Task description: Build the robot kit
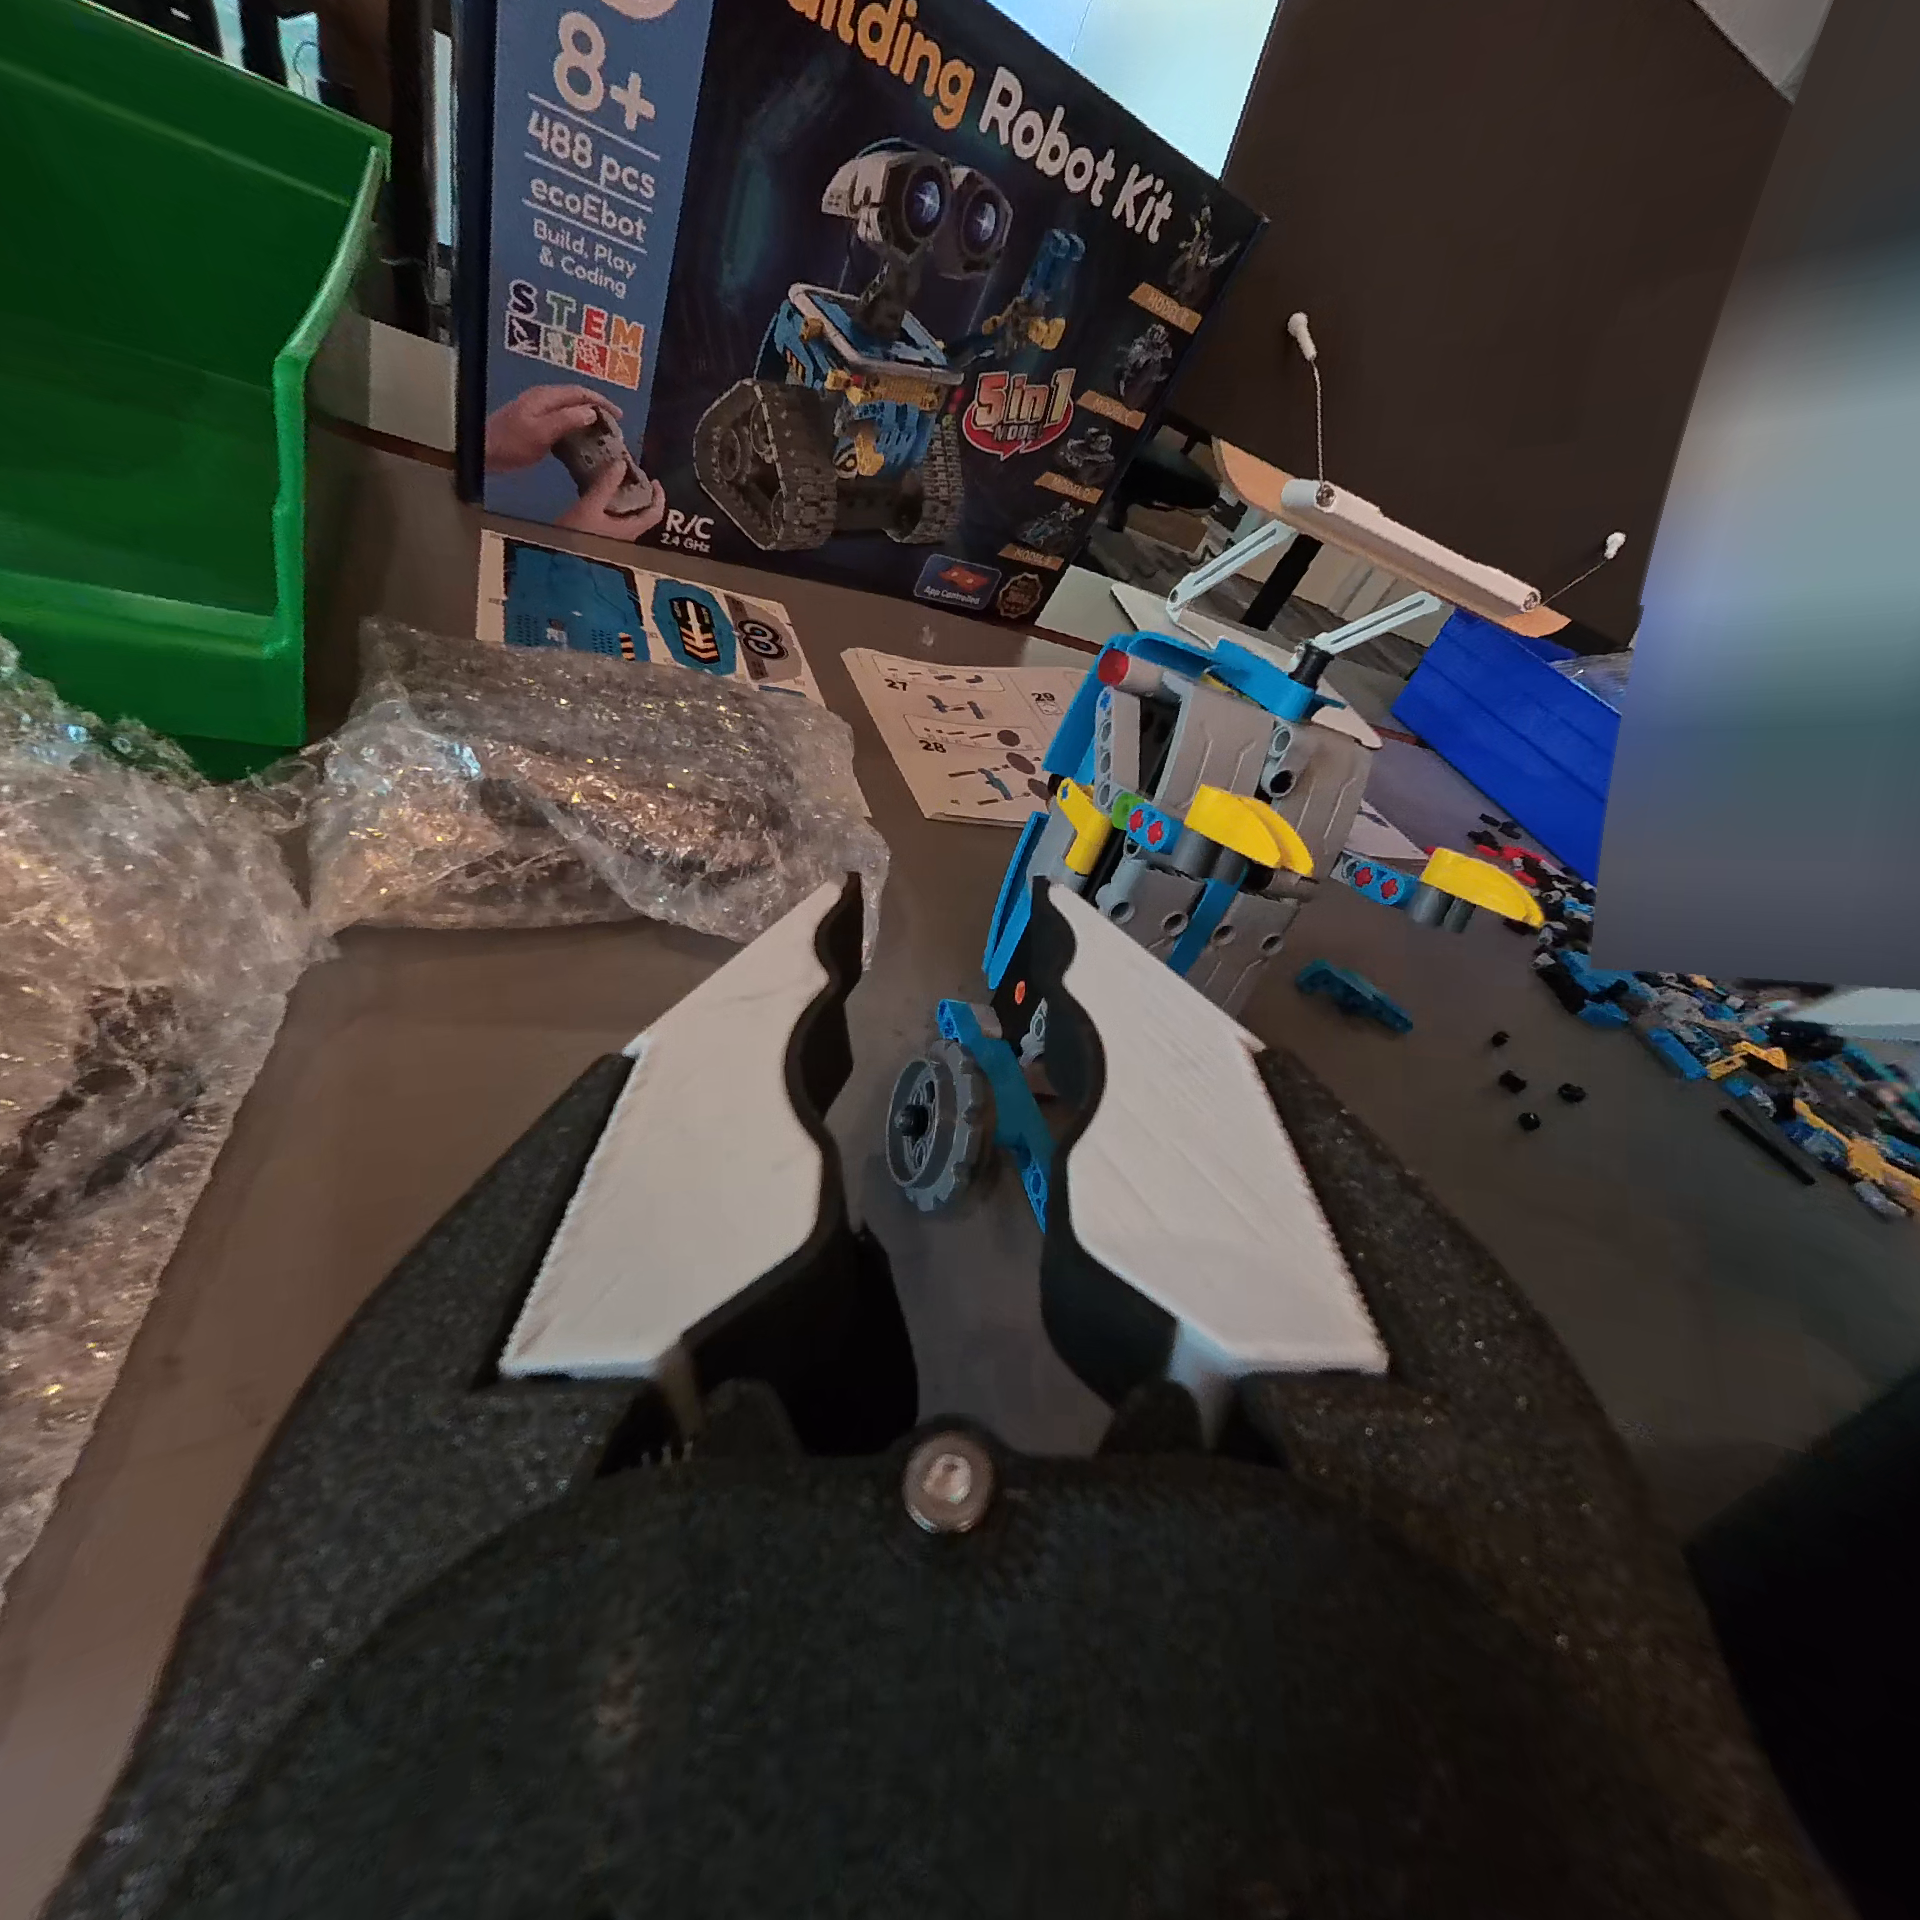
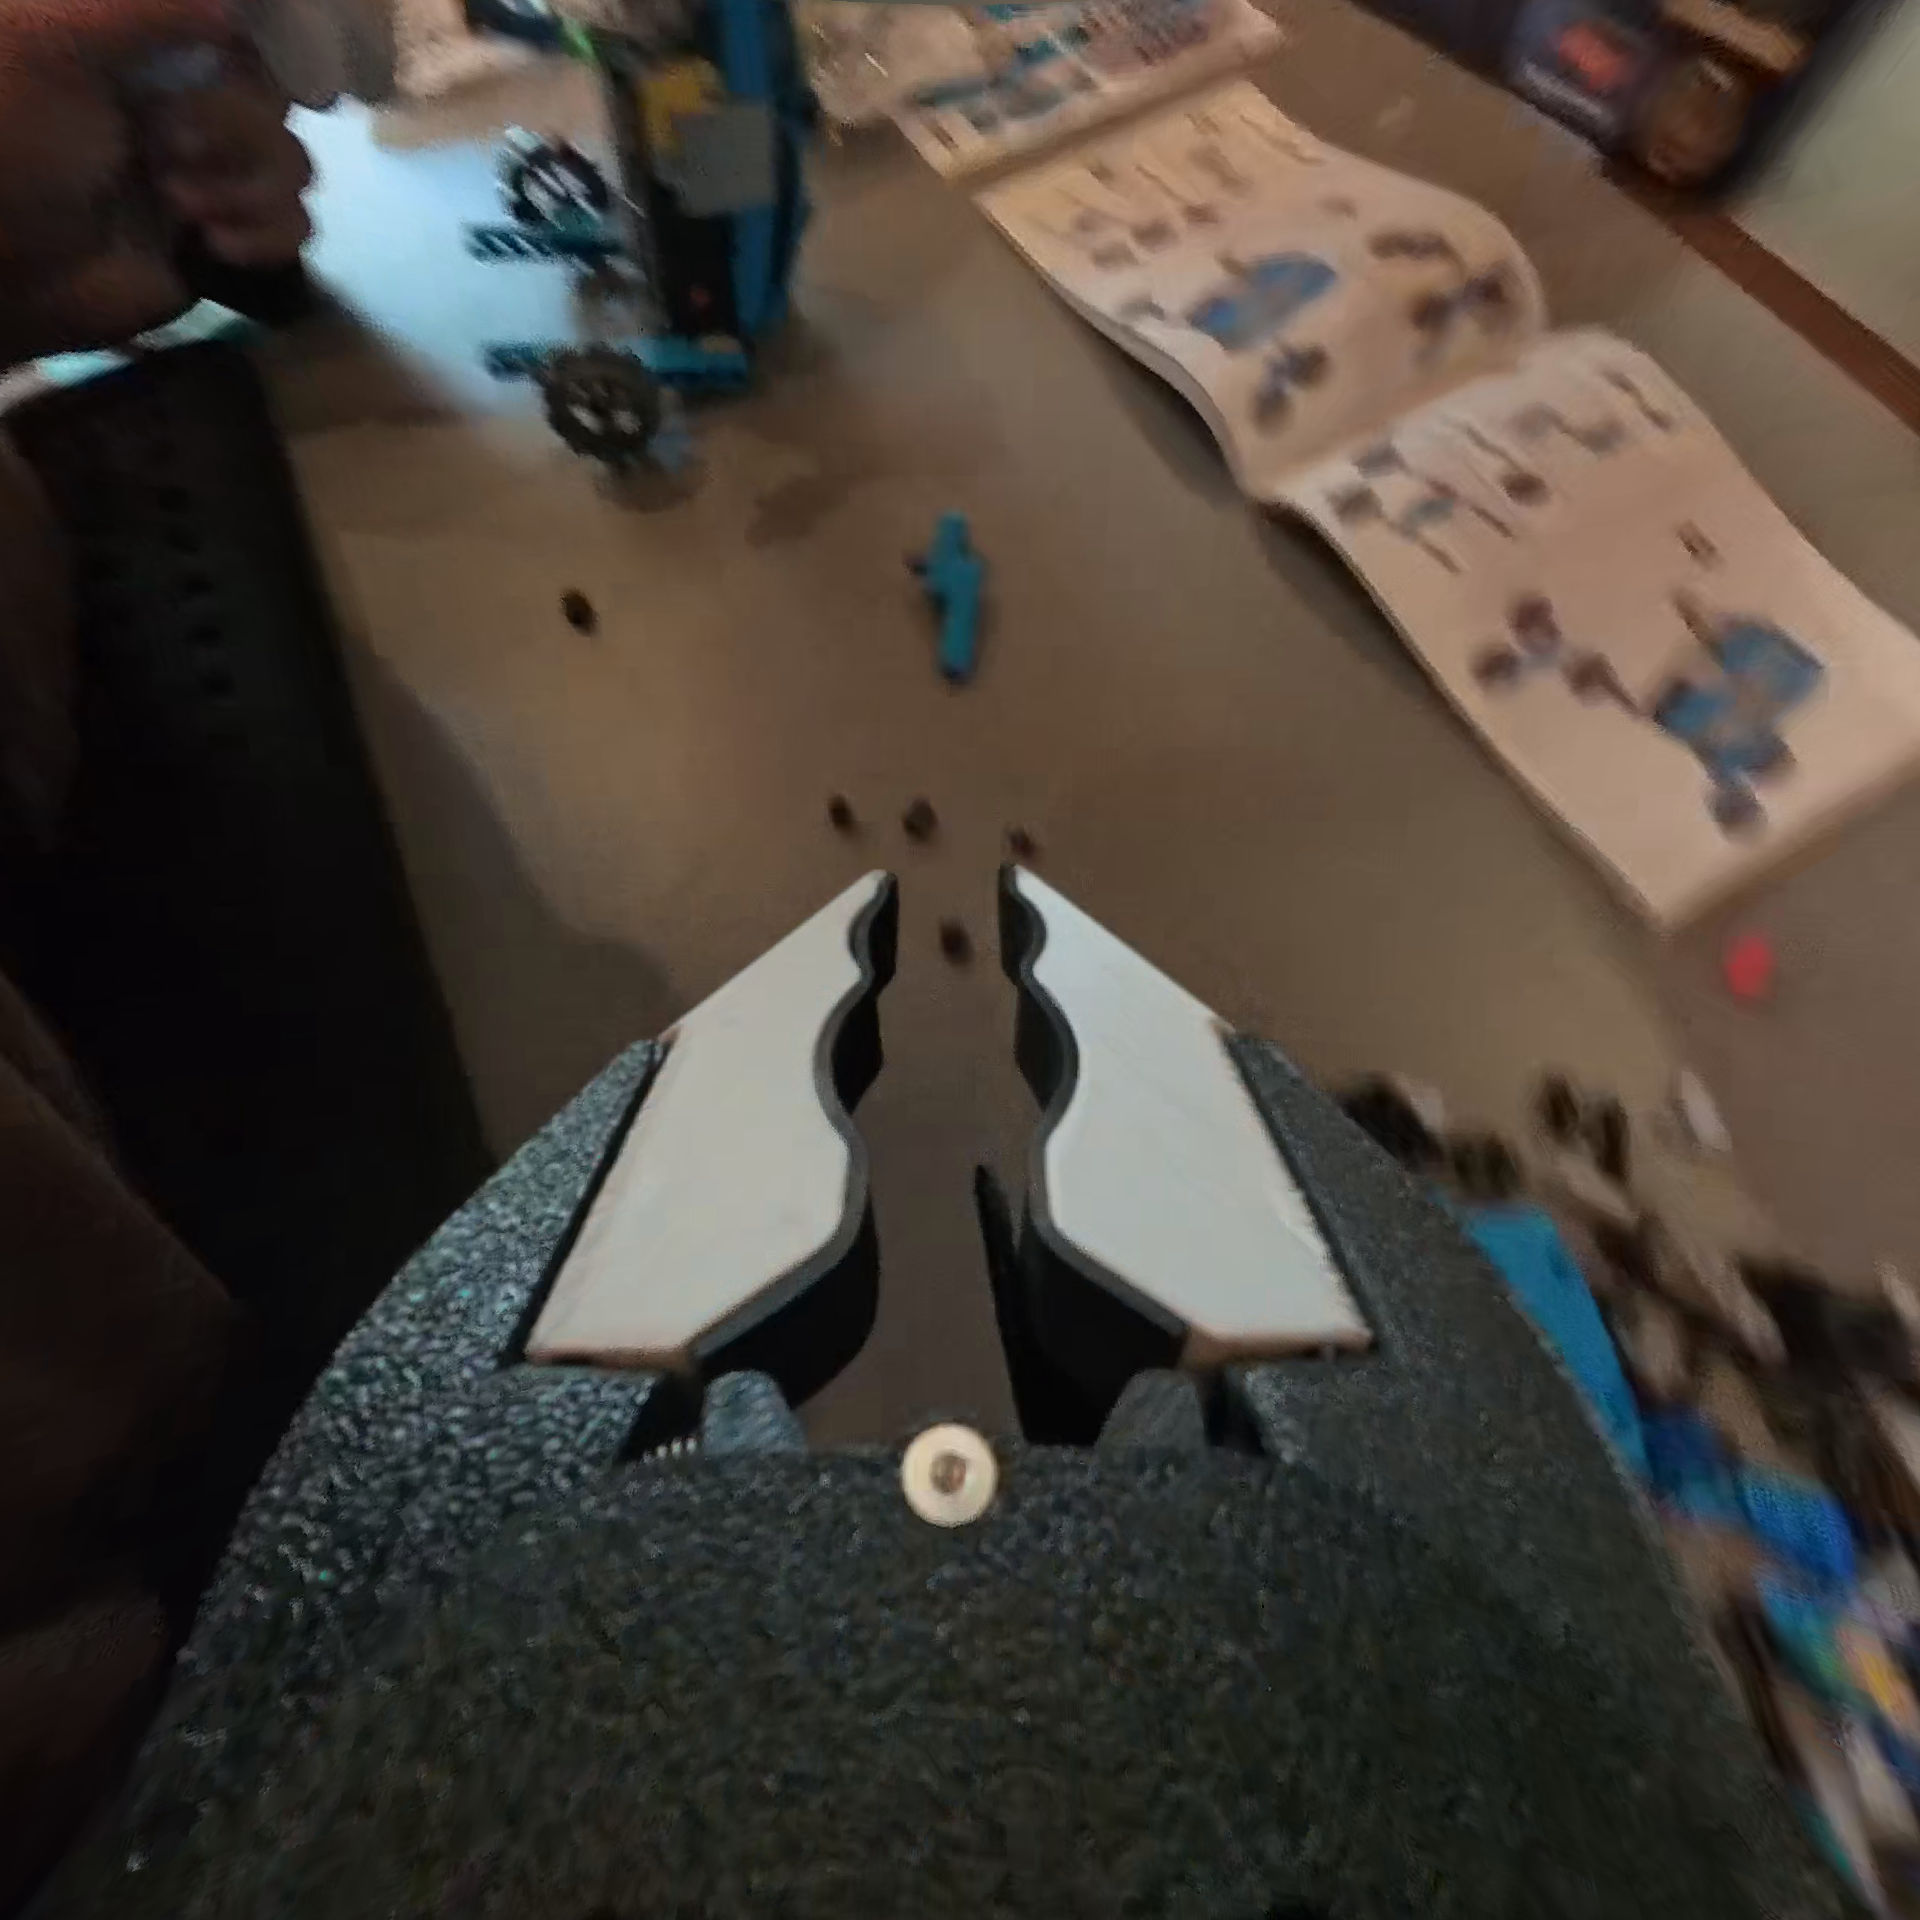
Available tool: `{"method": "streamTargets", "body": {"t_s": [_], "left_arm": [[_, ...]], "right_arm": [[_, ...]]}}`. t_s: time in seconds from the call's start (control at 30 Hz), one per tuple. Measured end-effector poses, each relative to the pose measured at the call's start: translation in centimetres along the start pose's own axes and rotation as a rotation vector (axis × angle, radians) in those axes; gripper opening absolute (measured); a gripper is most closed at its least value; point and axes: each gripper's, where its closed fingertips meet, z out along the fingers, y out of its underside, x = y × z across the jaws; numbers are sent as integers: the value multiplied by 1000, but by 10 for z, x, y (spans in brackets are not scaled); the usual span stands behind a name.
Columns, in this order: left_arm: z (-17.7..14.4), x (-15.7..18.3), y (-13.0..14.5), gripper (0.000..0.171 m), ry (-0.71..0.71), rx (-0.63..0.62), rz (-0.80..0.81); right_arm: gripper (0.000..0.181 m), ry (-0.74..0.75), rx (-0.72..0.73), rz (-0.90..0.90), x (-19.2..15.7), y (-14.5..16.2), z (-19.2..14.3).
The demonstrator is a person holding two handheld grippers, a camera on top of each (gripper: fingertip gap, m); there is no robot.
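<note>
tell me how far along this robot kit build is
Partly built: the blue and grey robot body stands with one grey wheel on. In hand: nothing; the left gripper is open around that wheel, the right gripper open over small black pins. Left: a loose parts pile and bagged pieces.

- a grey-brown desk [image 1: 436,1039] carries everything;
- a green bin [image 1: 156,416] at the far left, bubble-wrapped bundles [image 1: 582,790] just beside it;
- a robot kit box [image 1: 831,312] upright at the back, a sticker sheet [image 1: 644,623] before it;
- an open instruction booklet [image 2: 1455,540];
- a part-built blue, grey and yellow model [image 1: 1174,831];
- a loose blue beam [image 2: 956,603], small black pins [image 2: 920,821], a heap of bricks [image 1: 1714,1039].
</note>
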Motion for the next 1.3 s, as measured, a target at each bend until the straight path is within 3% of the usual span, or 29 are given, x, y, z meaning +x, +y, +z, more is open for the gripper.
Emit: {"method": "streamTargets", "body": {"t_s": [0.13, 0.23, 0.4, 0.67, 0.97, 1.07, 1.17, 1.3], "left_arm": [[0, 3, 4, 31, -9, -22, 13], [-3, 5, 6, 31, -21, -28, 19], [-6, 10, 10, 31, -60, -38, 71], [-2, 15, 17, 30, -155, -79, 232], [-2, 18, 20, 30, -181, -87, 311], [0, 22, 22, 30, -184, -98, 356], [-1, 25, 21, 30, -180, -86, 378], [-5, 25, 18, 30, -180, -60, 374]], "right_arm": [[20, 311, -167, 77, 34, 62, -62], [27, 436, -229, 180, 47, 102, -92], [27, 398, -209, 242, 36, 130, -88], [21, 346, -219, 223, 24, 134, -75], [20, 520, -176, 359, 21, 177, -149], [20, 569, -72, 478, 29, 161, -146], [19, 527, 62, 617, 33, 129, -119], [28, 535, 61, 597, 38, 118, -94]]}}
